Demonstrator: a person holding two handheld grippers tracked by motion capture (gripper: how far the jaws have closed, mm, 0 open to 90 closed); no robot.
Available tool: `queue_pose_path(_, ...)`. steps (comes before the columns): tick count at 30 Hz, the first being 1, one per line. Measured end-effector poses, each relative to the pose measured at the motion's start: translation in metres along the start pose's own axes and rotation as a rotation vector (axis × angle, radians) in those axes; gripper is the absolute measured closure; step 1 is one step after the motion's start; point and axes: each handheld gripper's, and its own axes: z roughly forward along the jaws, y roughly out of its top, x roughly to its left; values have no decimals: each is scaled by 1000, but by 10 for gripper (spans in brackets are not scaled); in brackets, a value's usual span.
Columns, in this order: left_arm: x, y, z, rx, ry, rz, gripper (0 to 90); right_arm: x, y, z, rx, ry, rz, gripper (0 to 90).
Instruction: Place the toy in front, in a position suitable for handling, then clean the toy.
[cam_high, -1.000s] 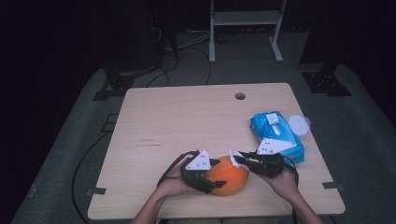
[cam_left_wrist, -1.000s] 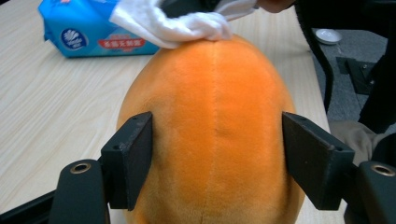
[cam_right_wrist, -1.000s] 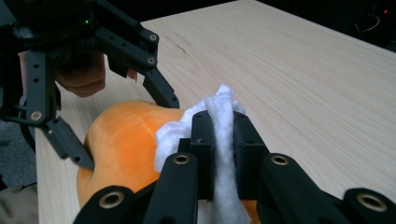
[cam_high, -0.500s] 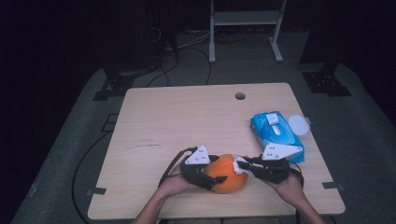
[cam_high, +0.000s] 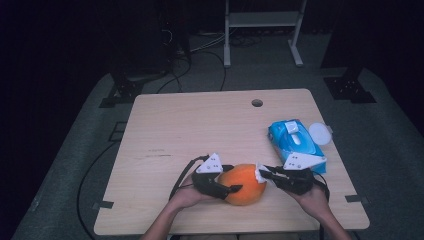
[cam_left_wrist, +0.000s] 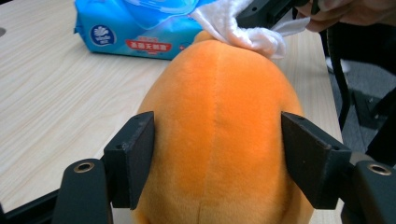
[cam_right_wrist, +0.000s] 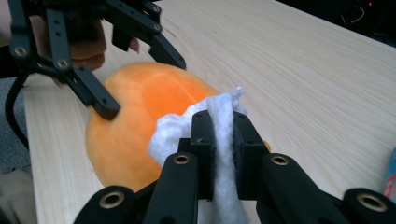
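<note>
The orange plush (cam_high: 242, 184) lies near the front edge of the surface (cam_high: 200, 125), between my two hands, and I am wiping it. My left gripper (cam_high: 223, 188) straddles one end of it: in the left gripper view the fingers (cam_left_wrist: 130, 156) sit against both flanks of the plush (cam_left_wrist: 219, 135), and they have just been closing, so I judge they now press lightly on the fur rather than stand clear of it. My right gripper (cam_high: 264, 174) is clamped tight on a white wipe (cam_right_wrist: 219, 126), the fingers (cam_right_wrist: 203, 140) together with the cloth pinched between them, and the bunched free end of the wipe rests on the far end of the plush (cam_right_wrist: 140, 121). To do this step well, I think the left hold should be firm enough that the toy cannot roll or slide under the rubbing, yet not so hard that it dents the soft body and folds fur away from the cloth. I would drag the wipe along the seam in short strokes, with the cloth, not the hard fingers, on the fabric, and turn the toy to reach fresh patches. Just beyond my right hand lies the blue wipe pack (cam_high: 295, 142), with a white lid (cam_high: 320, 133) beside it, both clear of the work.
</note>
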Motion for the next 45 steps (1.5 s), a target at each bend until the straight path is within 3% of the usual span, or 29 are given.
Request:
queue_pose_path(4, -3, 2, 3, 7, 4, 18, 293, 13, 11, 7, -14, 36, -34, 804)
queue_pose_path(8, -1, 1, 2, 3, 2, -4, 289, 19, 20, 15, -7, 37, -86, 803)
queue_pose_path(13, -2, 3, 5, 8, 17, -11, 286, 10, 16, 18, -9, 48, -44, 804)
queue_pose_path(18, -3, 4, 6, 3, 10, -9, 284, 18, 26, 20, -30, 62, -63, 803)
queue_pose_path(21, -2, 4, 5, 4, 10, -10, 288, 19, 25, 22, -14, 44, -85, 803)
queue_pose_path(27, 0, 3, 3, -2, -2, -10, 284, 0, 6, 5, 6, -18, -19, 803)
queue_pose_path(31, -1, 5, 4, 4, 7, 8, 278, 0, -1, -1, 3, -20, -2, 804)
queue_pose_path(36, -6, 7, 10, 0, 13, 17, 248, 18, 18, 11, -18, 36, -63, 802)
queue_pose_path(39, -9, 8, 9, 3, 7, 27, 242, 23, 29, 21, -17, 43, -92, 802)
queue_pose_path(41, -8, 7, 8, -3, 1, 26, 242, 19, 28, 24, -1, 41, -93, 802)
queue_pose_path(45, -7, 6, 7, -9, -10, 26, 243, 3, 14, 12, -6, 12, -36, 802)
